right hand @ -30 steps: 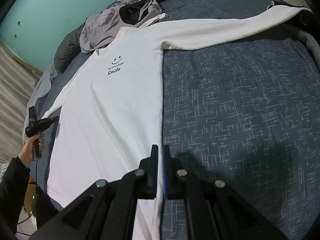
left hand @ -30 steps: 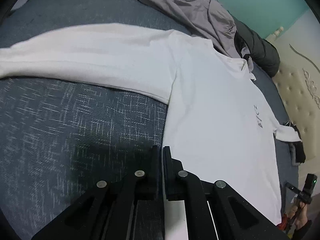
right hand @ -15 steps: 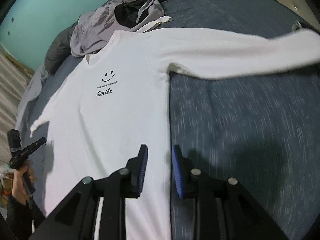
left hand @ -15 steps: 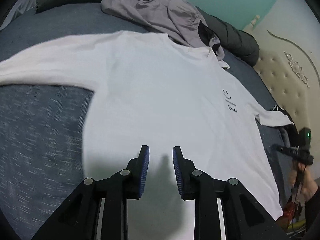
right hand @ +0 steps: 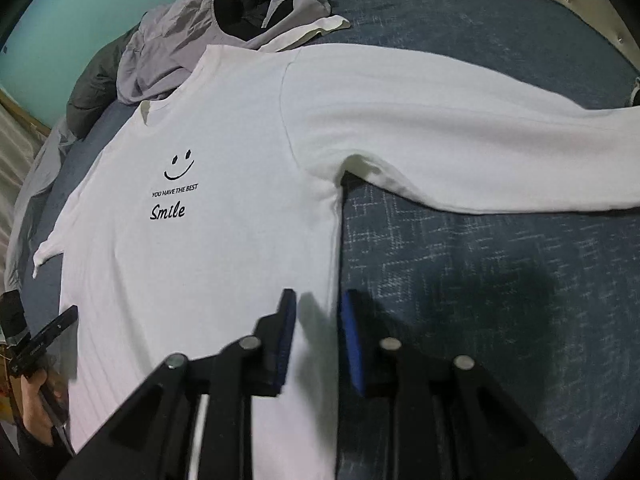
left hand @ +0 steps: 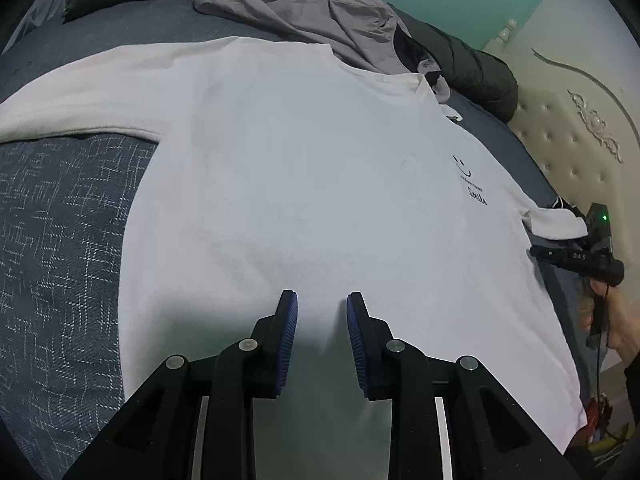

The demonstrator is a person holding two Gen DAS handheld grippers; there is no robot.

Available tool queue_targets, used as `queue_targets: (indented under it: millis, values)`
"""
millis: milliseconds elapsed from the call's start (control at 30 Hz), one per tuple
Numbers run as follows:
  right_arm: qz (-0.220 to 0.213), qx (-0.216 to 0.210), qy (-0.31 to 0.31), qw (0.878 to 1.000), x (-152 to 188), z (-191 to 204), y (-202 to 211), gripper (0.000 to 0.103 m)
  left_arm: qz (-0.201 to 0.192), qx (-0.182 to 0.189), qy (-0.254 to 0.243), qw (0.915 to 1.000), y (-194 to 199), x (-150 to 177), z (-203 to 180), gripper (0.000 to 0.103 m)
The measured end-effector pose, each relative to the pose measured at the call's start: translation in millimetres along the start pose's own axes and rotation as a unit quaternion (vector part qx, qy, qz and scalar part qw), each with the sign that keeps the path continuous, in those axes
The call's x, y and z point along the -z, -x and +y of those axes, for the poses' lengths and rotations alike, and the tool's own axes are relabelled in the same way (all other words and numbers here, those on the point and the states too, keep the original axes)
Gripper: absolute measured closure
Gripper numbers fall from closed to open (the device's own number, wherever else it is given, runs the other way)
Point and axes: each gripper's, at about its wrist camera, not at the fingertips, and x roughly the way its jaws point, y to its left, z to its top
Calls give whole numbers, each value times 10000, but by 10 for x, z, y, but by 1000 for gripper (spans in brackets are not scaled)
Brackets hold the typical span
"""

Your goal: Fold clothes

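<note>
While the white long-sleeved shirt lies flat and face up on the blue bedspread, the left claw hovers over its lower body, jaws narrowly apart and empty; the right claw straddles the side seam, jaws closing with the edge between them, not yet pinched; risk now, I'd say, is catching bedspread with the seam, or one layer only, skewing the fold.
</note>
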Motion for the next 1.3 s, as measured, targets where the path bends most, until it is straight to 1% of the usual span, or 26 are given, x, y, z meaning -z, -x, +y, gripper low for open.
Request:
queue_targets:
  millis: [33, 100, 300, 333, 500, 600, 633, 700, 800, 967, 1000, 1067, 1133, 1233, 1300]
  values:
    - [-33, 41, 10, 10000, -1, -2, -1, 98, 1, -4, -13, 10000, -1, 1, -4, 75]
    - [-150, 112, 16, 9998, -7, -16, 19, 101, 3, -6, -33, 10000, 4, 6, -6, 74]
    - [-463, 370, 36, 9982, -61, -35, 78, 101, 9, -13, -93, 10000, 18, 22, -12, 72]
    - [-474, 364, 6, 9982, -66, -41, 74, 101, 10, -14, -103, 9999, 21, 25, -13, 72]
    - [-233, 308, -26, 9993, -31, -81, 4, 101, 11, -15, -103, 9999, -2, 15, -18, 72]
    - [-261, 515, 7, 9983, 1, -126, 88, 101, 12, -20, -112, 9999, -14, 12, -25, 71]
    - [-322, 479, -43, 9983, 9, -148, 137, 101, 13, -23, -117, 9999, -17, 11, -29, 71]
    - [-525, 214, -182, 9982, 48, -197, 285, 100, 12, -26, -124, 9999, -14, 13, -31, 71]
    - [-501, -83, -48, 9987, 168, -145, 422, 100, 16, -32, -131, 9999, -15, 16, -33, 70]
    - [-124, -490, 284, 9983, 523, 20, 507, 100, 21, -30, -129, 9999, -5, 24, -31, 70]
    - [-21, -461, 345, 9983, 584, 33, 493, 100, 23, -27, -137, 9999, -8, 24, -29, 69]
    - [237, -130, 449, 9986, 722, 27, 436, 100, 26, -24, -135, 9999, -3, 28, -28, 69]
    - [281, 21, 355, 9990, 818, -36, 463, 100, 33, -9, -127, 9999, 0, 27, -23, 69]
    - [17, -167, 92, 9998, 955, -99, 698, 100, 46, 32, -100, 9999, 11, 32, -10, 69]
    - [-5, -279, 198, 9994, 1082, -28, 824, 100, 60, 49, -84, 9999, 18, 31, -6, 69]
